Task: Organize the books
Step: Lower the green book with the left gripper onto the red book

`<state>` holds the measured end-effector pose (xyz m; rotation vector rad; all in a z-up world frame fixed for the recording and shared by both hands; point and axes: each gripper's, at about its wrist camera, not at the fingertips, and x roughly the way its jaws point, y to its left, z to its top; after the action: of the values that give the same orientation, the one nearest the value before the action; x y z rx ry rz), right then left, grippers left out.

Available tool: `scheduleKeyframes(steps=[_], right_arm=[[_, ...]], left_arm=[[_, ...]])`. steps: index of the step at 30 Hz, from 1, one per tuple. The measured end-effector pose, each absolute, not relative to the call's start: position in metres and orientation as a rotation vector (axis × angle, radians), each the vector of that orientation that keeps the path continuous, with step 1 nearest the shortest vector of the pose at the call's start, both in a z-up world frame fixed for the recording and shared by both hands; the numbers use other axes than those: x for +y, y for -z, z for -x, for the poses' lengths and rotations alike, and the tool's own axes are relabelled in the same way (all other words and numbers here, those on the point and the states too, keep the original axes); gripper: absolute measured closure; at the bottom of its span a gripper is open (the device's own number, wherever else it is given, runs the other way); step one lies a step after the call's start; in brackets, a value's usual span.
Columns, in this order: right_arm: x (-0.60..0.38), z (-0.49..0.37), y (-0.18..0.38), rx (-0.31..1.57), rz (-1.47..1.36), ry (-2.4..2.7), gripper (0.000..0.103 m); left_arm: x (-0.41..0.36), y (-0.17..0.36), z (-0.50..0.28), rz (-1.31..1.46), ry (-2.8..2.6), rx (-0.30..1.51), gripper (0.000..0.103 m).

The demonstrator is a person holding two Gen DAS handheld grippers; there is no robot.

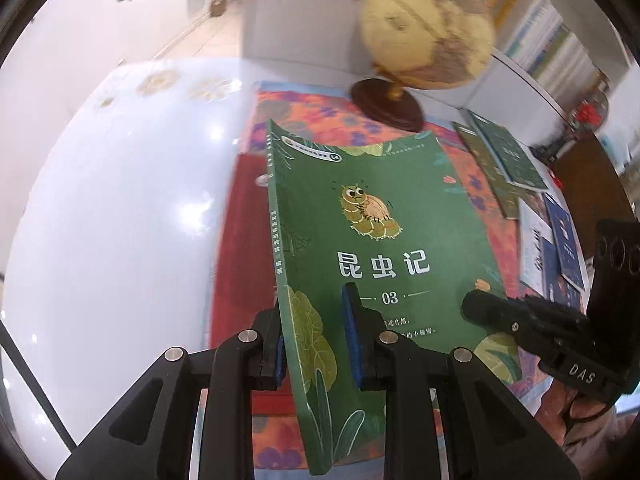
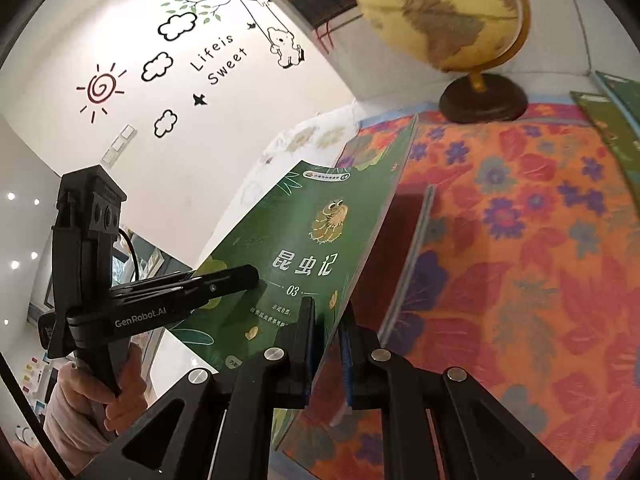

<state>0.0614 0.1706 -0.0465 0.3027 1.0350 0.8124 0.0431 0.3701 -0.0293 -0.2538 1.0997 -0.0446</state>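
A floral cloth [image 2: 520, 240] in orange, red and purple is spread over the white bench [image 1: 120, 220], whose glossy bare top is seen to the left in the left wrist view. A cream-coloured globe [image 1: 430, 28] on a dark round base [image 1: 386, 104] is stood at the far side of the cloth. A green book [image 1: 380, 240], its cover printed with a cartoon insect, white Chinese characters and the number 03, is held tilted up off the cloth between the two claws. A red book [image 1: 244, 240] is seen lying on the cloth beneath it. Further books are laid on the cloth to the right: two green ones [image 1: 504, 160] overlapping near the globe, and blue and white ones [image 1: 552, 248] nearer the camera. The left claw [image 1: 318, 344] is closed on the near edge of the green book close to its spine, with one blue pad [image 1: 352, 336] pressed on the cover and the other behind it. The right claw [image 2: 326, 344] is likewise closed on the book's near edge at the opposite side, the page edge being pinched between its pads. In the right wrist view the left claw's black finger is seen lying across the cover's lower corner.
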Motion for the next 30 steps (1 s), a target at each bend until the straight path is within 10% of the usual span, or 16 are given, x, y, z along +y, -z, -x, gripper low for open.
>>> scheduleKeyframes(steps=[30], right_arm=[[0.187, -0.065, 0.104, 1.164, -0.451, -0.670, 0.091]], left_arm=[[0.399, 0.074, -0.042, 0.306, -0.088, 1.185, 0.081]])
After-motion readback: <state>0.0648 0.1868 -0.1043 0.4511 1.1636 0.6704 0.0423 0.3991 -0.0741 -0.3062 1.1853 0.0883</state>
